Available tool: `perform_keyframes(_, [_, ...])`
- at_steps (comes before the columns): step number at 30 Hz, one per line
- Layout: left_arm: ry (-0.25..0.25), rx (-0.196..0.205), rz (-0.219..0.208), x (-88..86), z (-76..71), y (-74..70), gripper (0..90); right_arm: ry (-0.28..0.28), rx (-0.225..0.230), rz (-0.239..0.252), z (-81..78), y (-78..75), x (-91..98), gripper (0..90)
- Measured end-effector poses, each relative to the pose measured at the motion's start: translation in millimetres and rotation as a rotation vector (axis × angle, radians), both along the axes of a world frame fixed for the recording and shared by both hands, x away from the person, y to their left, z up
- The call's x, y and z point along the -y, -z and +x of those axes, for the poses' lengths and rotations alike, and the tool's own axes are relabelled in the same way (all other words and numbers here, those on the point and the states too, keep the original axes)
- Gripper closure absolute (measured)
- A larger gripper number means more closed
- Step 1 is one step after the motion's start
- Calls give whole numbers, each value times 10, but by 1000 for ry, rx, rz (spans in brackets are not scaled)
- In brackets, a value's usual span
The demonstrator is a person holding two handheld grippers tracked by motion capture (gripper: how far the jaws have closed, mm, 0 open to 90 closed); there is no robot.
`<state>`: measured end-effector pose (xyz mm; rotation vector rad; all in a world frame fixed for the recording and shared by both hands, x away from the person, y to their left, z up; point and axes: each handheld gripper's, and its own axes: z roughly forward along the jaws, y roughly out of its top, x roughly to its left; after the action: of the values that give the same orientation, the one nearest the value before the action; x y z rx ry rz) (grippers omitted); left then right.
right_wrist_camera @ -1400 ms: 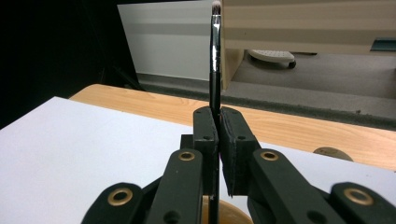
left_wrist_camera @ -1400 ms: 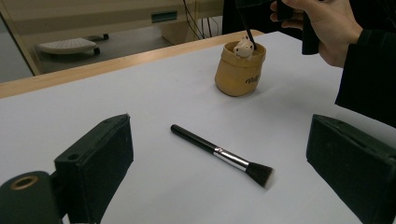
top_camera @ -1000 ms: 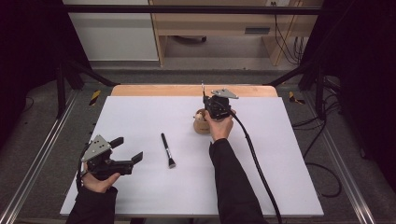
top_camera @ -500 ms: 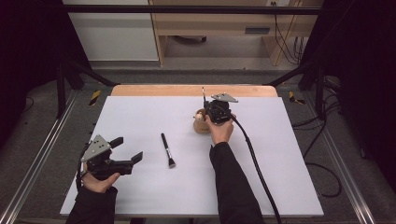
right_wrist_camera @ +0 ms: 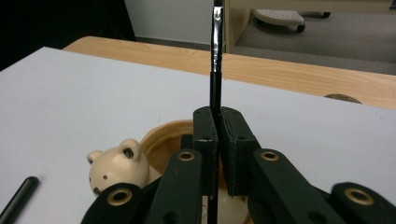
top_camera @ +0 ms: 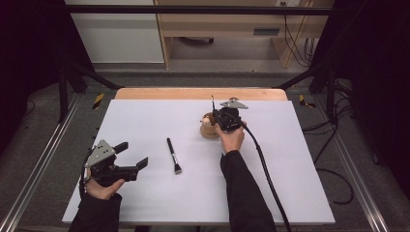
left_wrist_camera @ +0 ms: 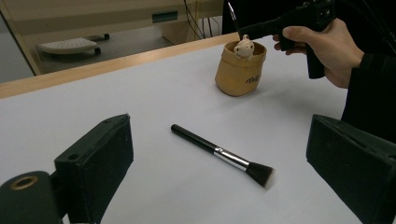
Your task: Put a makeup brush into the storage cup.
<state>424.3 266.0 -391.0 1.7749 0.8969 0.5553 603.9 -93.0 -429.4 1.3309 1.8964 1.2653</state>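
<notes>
— What is the right gripper [right_wrist_camera: 217, 140] holding there?

— A thin black brush [right_wrist_camera: 215, 60], I think. The jaws are pressed together on its handle, and it stands upright over the mouth of the tan holder [left_wrist_camera: 239, 70], the one with the small bear figure [right_wrist_camera: 116, 165] on the rim. The holder is at the far middle of the white table [top_camera: 145, 121].

— And how to put it in well?

— In my opinion, keep the handle vertical, lower it straight beside the bear, and only loosen the jaws when the end rests inside. If it tilts, the holder could tip.

— The other side?

— The left gripper [top_camera: 130, 157] is at the near left, jaws spread wide and holding nothing. A second brush [left_wrist_camera: 223, 156] lies flat on the table between the two, well apart from the holder.
</notes>
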Motion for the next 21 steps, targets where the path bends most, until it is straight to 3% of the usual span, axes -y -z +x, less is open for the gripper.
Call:
perform_keyframes(9, [2, -1, 2, 9, 1, 6, 68, -16, 2, -5, -97, -29, 59, 824])
perform_keyframes(16, [-2, -3, 3, 18, 5, 15, 67, -74, 1, 0, -195, -125, 120, 740])
perform_keyframes(17, [-3, -3, 3, 13, 5, 15, 67, -103, 6, 8, -243, -173, 133, 711])
perform_keyframes(21, [-4, -3, 5, 6, 4, 12, 67, -132, 34, 33, -360, -272, 172, 658])
